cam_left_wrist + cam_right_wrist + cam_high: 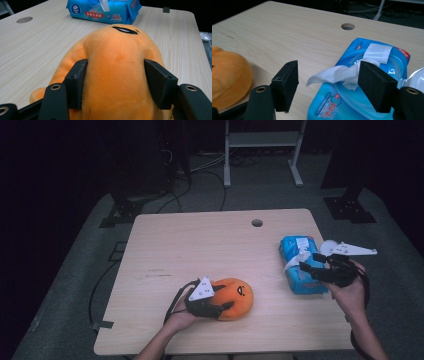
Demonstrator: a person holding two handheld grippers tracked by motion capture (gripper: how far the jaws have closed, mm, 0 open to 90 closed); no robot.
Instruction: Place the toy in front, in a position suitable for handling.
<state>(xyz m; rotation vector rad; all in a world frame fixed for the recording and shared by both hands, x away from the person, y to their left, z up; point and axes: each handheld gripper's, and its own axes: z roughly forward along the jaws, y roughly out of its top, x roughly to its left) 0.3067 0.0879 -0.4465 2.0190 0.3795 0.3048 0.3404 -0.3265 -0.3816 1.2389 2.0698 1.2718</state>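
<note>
Meanwhile, at a pale wooden tabletop (pixel 200 240), a person works two tools at once. The left hand-held gripper (pixel 220 309) is clamped around an orange plush toy (pixel 235 297) lying near the front edge, both black pads pressed into its soft sides. The right hand-held gripper (pixel 309 266) stands with its jaws apart over a blue pack of wet wipes (pixel 300 265) at the right side, a white wipe (pixel 337 73) poking from the pack's opened flap between the jaws.

To draw the wipe cleanly, the right jaws would best close low on the tissue, near the opening, then pull up and away, since the light pack may lift with it. The pack lies close to the tabletop's right edge, so a sideways tug risks sliding it off. Open board stretches across the middle and back, towards the cable hole (pixel 257 223).
</note>
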